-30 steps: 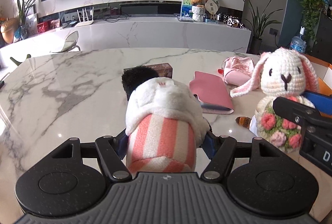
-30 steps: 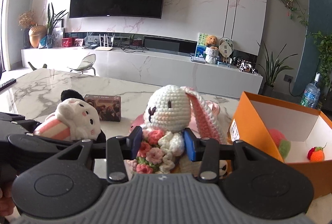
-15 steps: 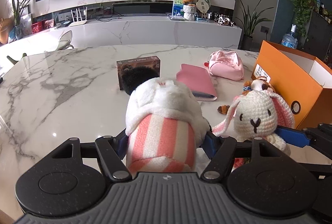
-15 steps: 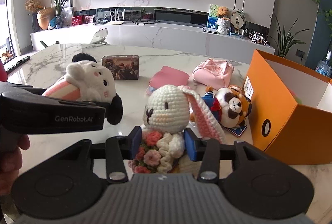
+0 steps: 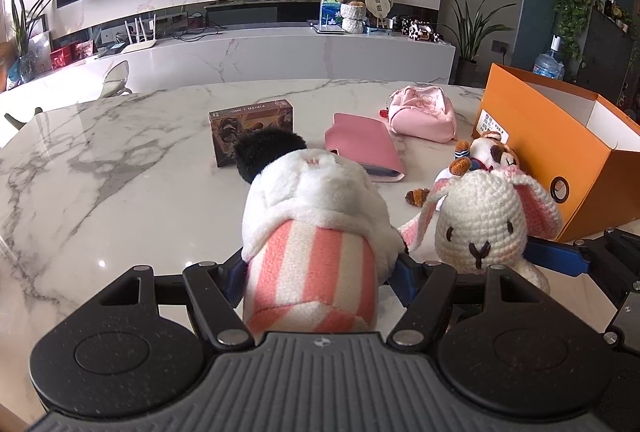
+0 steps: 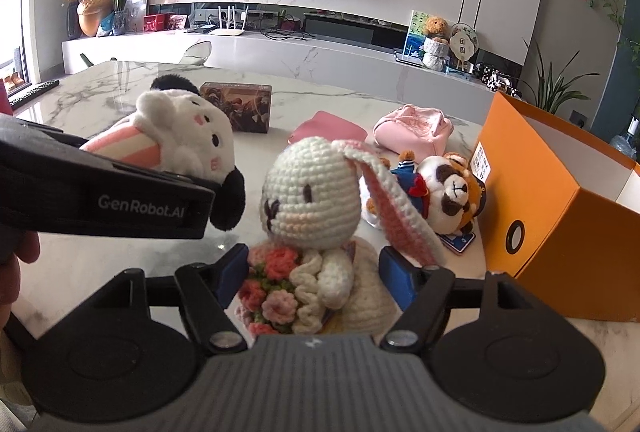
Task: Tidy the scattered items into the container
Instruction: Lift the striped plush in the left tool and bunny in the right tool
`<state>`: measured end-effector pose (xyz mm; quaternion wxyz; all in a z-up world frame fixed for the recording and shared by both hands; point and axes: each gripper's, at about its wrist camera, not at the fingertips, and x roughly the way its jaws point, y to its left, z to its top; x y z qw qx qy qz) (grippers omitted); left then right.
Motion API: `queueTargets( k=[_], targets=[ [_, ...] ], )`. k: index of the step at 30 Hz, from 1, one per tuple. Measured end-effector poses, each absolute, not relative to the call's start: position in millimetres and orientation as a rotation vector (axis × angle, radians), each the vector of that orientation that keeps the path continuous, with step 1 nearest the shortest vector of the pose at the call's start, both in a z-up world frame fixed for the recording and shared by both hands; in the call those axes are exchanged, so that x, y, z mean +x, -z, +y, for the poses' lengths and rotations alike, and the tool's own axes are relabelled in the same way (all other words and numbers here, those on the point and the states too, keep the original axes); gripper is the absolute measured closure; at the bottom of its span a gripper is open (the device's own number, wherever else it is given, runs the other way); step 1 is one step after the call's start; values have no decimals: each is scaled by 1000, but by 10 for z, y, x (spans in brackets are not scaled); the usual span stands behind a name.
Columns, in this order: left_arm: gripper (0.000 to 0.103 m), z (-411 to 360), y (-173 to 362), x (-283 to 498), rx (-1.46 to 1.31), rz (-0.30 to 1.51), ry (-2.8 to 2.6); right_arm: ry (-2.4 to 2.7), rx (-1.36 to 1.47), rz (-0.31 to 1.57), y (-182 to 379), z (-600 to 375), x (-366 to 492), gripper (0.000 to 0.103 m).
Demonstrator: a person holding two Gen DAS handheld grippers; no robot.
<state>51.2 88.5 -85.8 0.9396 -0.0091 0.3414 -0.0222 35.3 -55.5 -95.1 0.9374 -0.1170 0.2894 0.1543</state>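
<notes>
your left gripper (image 5: 316, 278) has its jaws clenched on the striped plush (image 5: 316, 232); your right gripper (image 6: 314, 274) grips the crochet bunny (image 6: 316, 200) above the counter (image 5: 120, 172), near the orange box (image 6: 552, 200).

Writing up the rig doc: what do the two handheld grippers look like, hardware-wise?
Both match: the left gripper and right gripper have matte black linkage arms with silver pivot screws, blue finger pads, two round black discs and a ribbed grey housing. The left body's side reads "GenRobot.AI" in white. No cables or sleeves visible.
</notes>
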Motion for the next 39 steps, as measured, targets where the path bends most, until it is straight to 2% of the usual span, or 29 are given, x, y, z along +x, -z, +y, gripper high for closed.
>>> queueTargets(
  k=[3,5,6,12,20,39],
  targets=[
    [23,877,863,508,-16,699,47,-304,-235,612,983,-569,383,26],
    [23,876,866,509,-15,700,47,-295,-229,629,1004,-581,405,16],
    [23,875,868,509,-15,701,47,-290,-227,637,1014,-587,417,16],
    [23,861,875,518,-10,705,52,-278,-181,663,1050,-659,468,22],
    [23,829,870,503,-14,699,74,-287,-160,642,1028,-681,441,38],
    [23,708,470,319,-61,592,85,-294,-60,527,605,-848,232,41]
  ],
)
